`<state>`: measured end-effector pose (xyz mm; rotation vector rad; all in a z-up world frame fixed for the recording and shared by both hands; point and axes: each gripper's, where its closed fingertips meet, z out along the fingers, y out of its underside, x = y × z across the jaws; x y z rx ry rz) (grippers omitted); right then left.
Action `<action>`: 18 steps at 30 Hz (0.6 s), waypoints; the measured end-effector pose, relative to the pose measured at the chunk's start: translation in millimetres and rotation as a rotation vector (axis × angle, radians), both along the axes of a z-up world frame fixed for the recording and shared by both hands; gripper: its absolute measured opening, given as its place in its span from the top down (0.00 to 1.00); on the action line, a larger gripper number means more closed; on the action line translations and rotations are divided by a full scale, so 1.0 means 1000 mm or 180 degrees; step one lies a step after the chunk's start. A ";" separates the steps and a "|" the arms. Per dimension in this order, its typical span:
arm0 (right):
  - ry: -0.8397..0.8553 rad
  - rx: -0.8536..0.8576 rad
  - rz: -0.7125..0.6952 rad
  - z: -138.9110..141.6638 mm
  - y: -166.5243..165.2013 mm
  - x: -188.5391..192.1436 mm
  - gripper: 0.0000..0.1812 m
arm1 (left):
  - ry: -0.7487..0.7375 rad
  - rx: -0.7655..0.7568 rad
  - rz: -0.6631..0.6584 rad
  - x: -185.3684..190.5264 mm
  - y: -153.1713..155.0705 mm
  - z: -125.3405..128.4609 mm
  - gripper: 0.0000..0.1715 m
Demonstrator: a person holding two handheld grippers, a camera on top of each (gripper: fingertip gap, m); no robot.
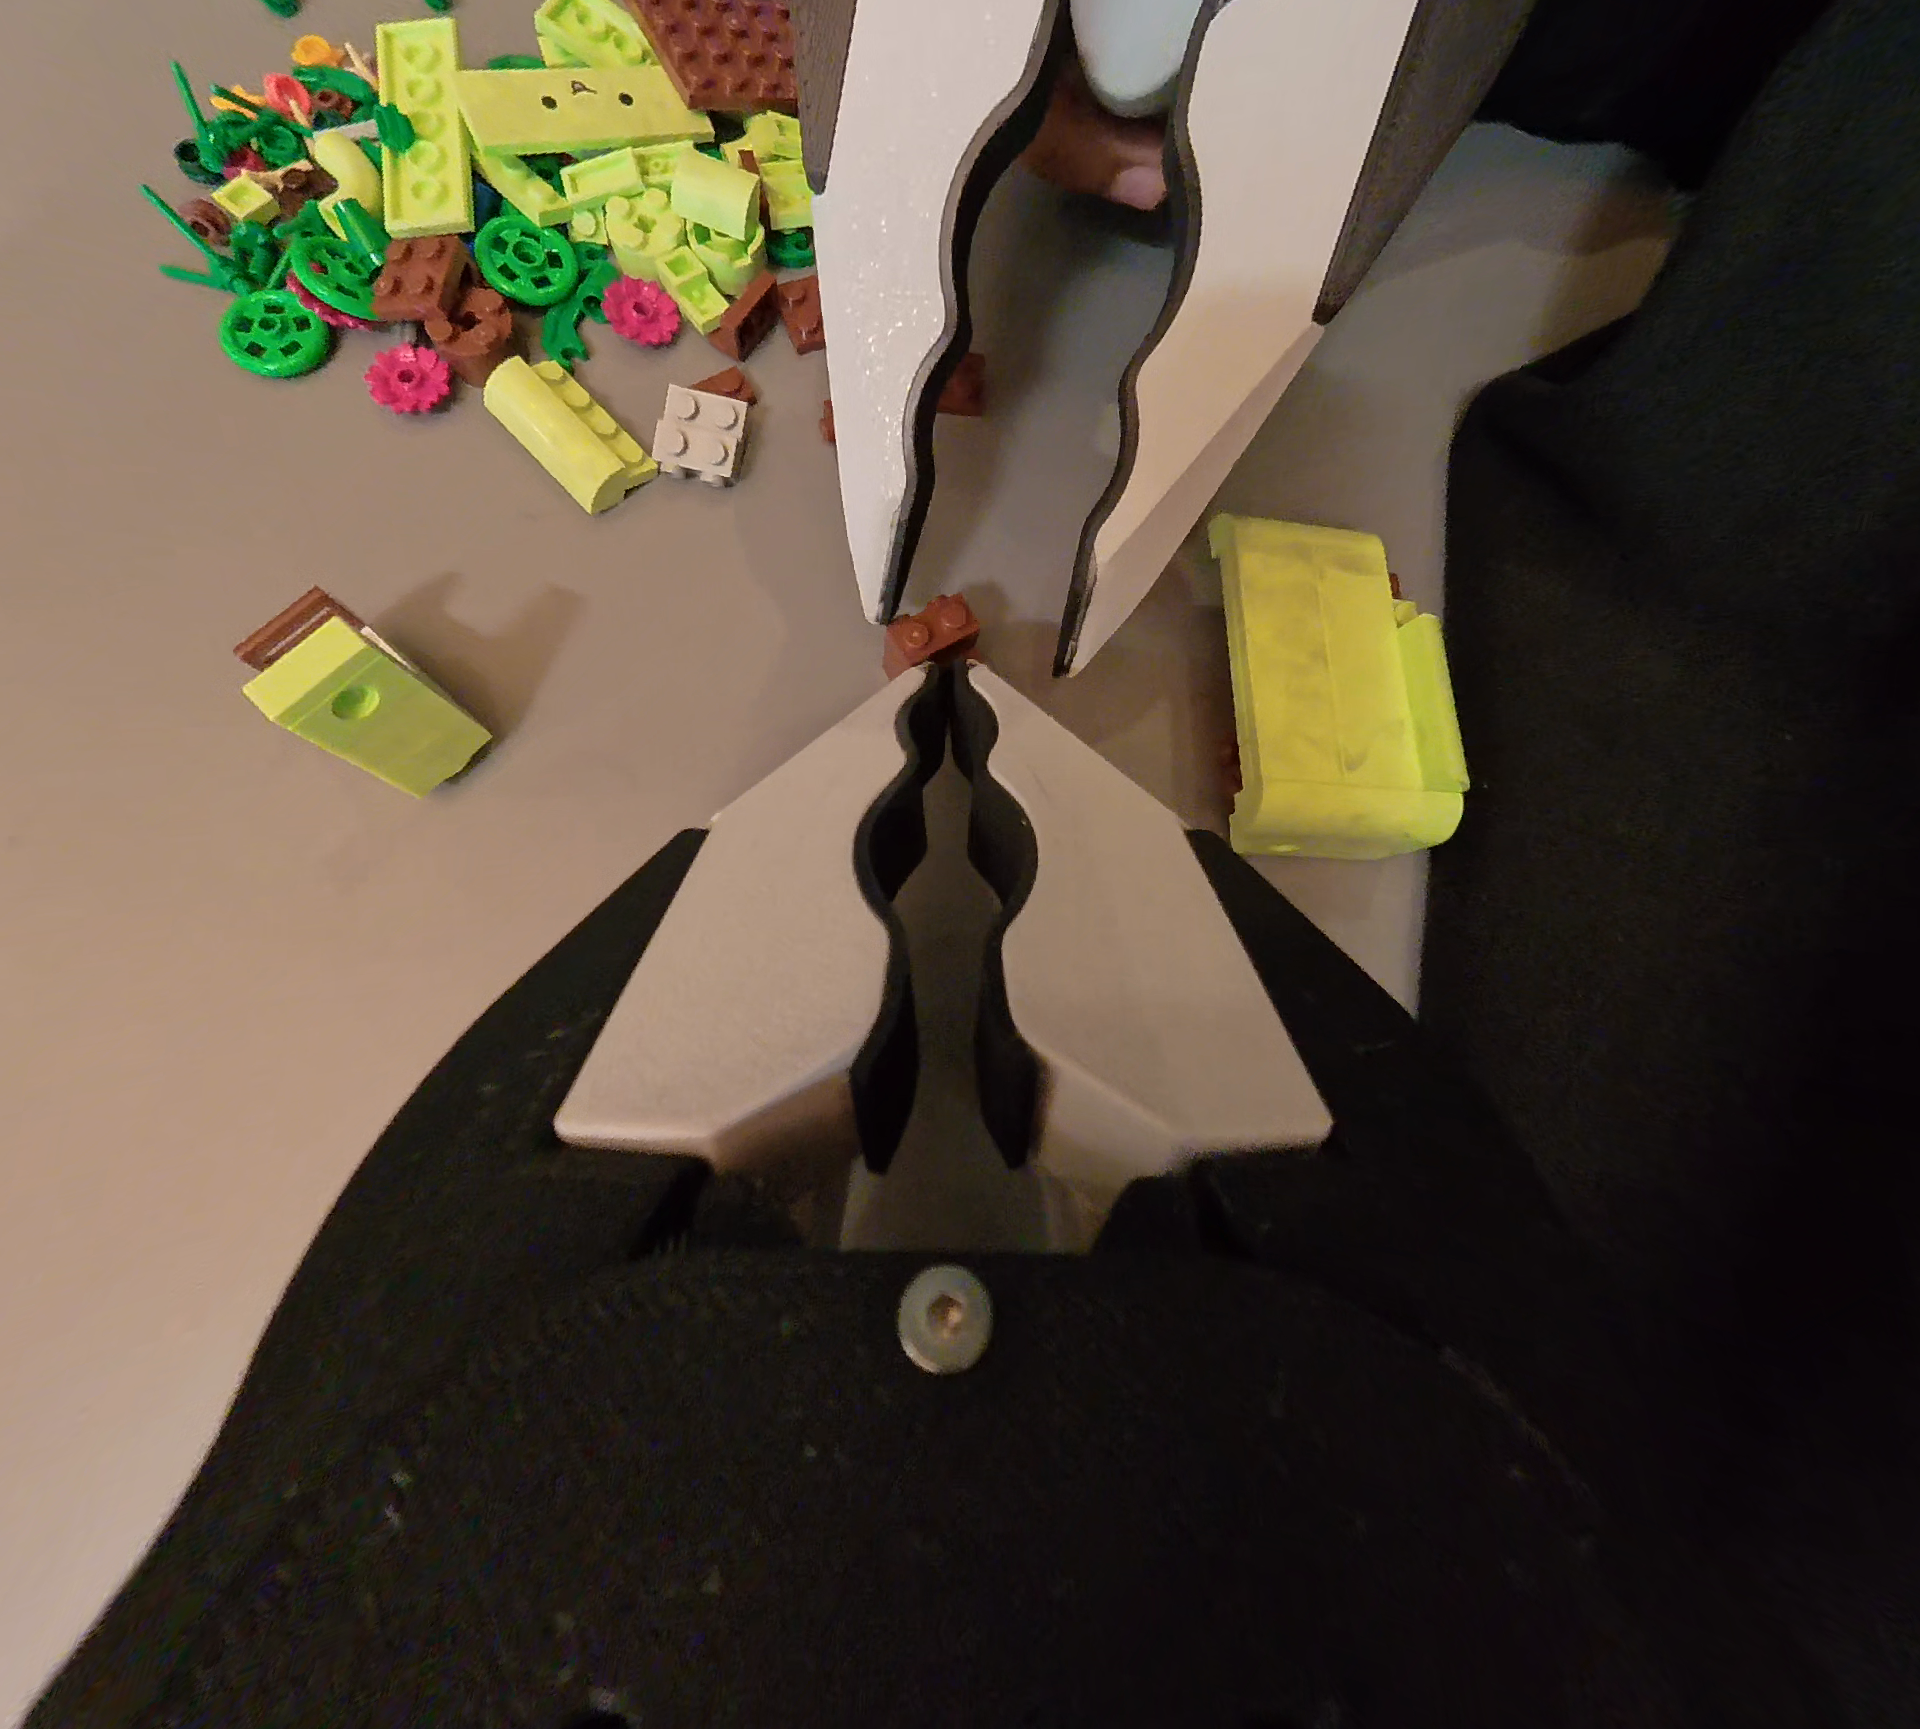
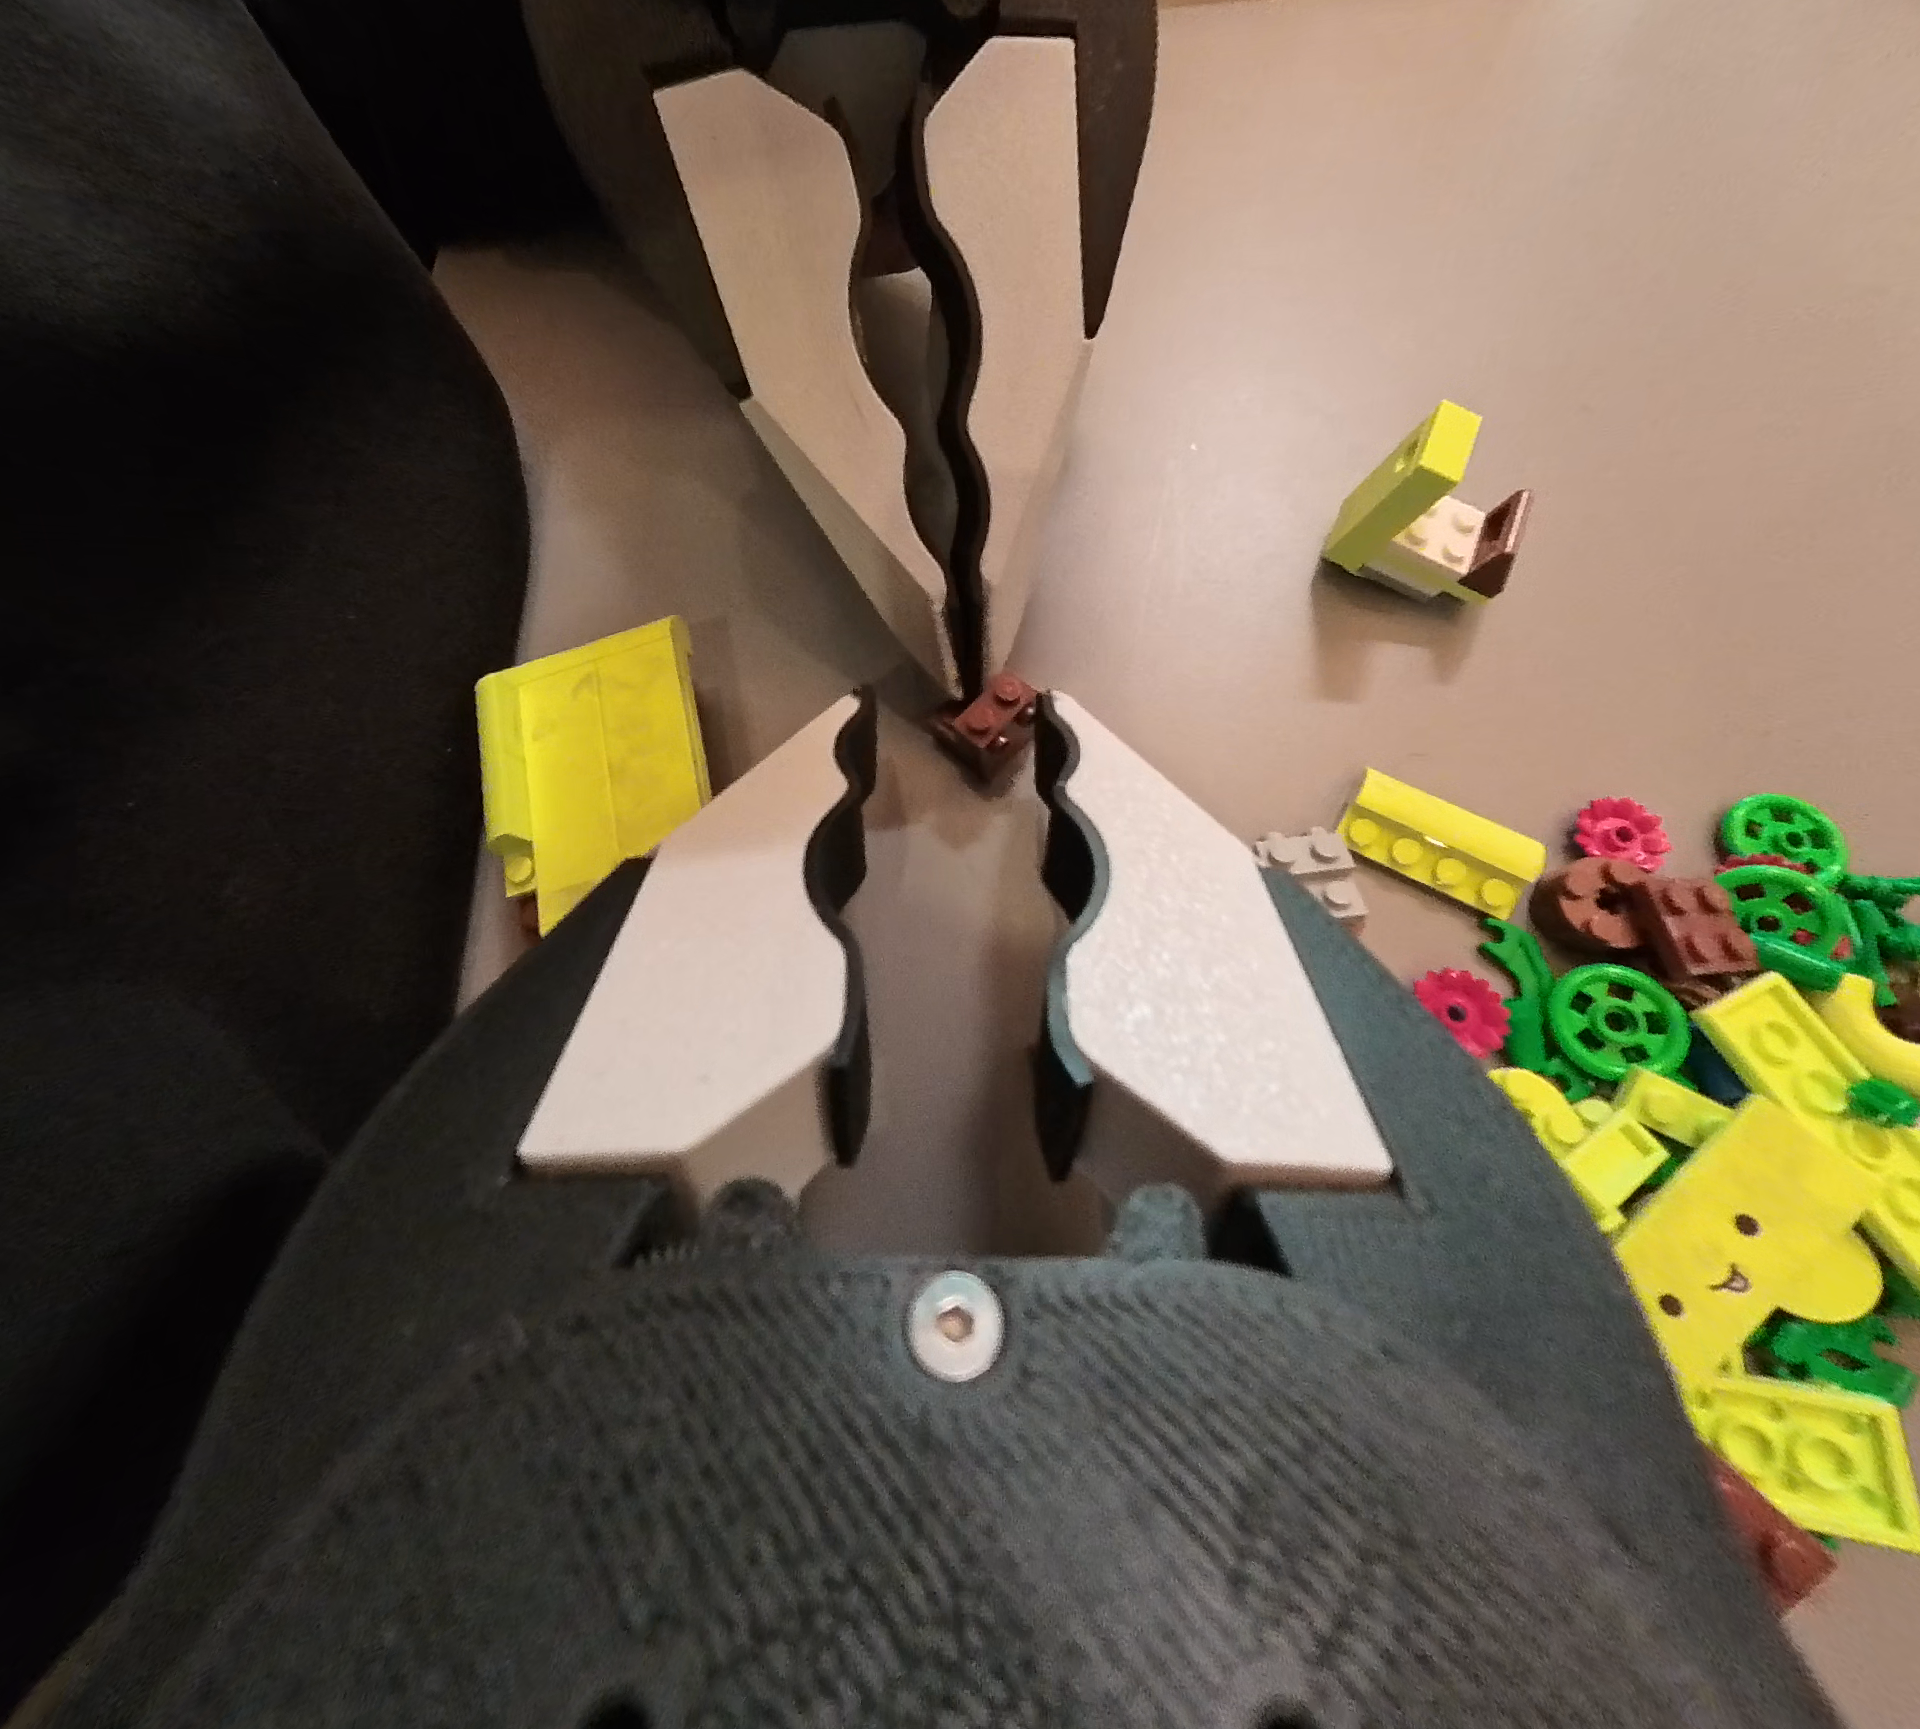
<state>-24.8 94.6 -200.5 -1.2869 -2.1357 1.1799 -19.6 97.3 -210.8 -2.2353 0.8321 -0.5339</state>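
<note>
The left gripper (image 1: 948, 671) pinches the small brown brick (image 1: 932, 635), light, stiff and slippery, best taken by its flat sides, while the right gripper (image 2: 951, 723) stands spread apart, its fingertips at about 6 o'clock of the brick in the right wrist view.

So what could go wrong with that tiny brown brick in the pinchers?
The left gripper pinches the small brown brick only at its very tips, so it might slip or pop out. The right gripper is open right beside it; a bump could knock the brick loose. It may roll toward the yellow-green block near the table edge and fall off.
</note>
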 end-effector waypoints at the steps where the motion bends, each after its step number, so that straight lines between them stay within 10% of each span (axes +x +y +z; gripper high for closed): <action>1: -0.0006 -0.0001 -0.0006 0.000 0.001 0.000 0.84 | 0.0021 0.0014 0.0011 0.000 0.001 0.000 1.00; 18: 0.0018 0.0161 0.0007 -0.002 0.003 0.000 0.91 | 0.0083 0.0079 -0.0070 0.001 -0.002 0.001 1.00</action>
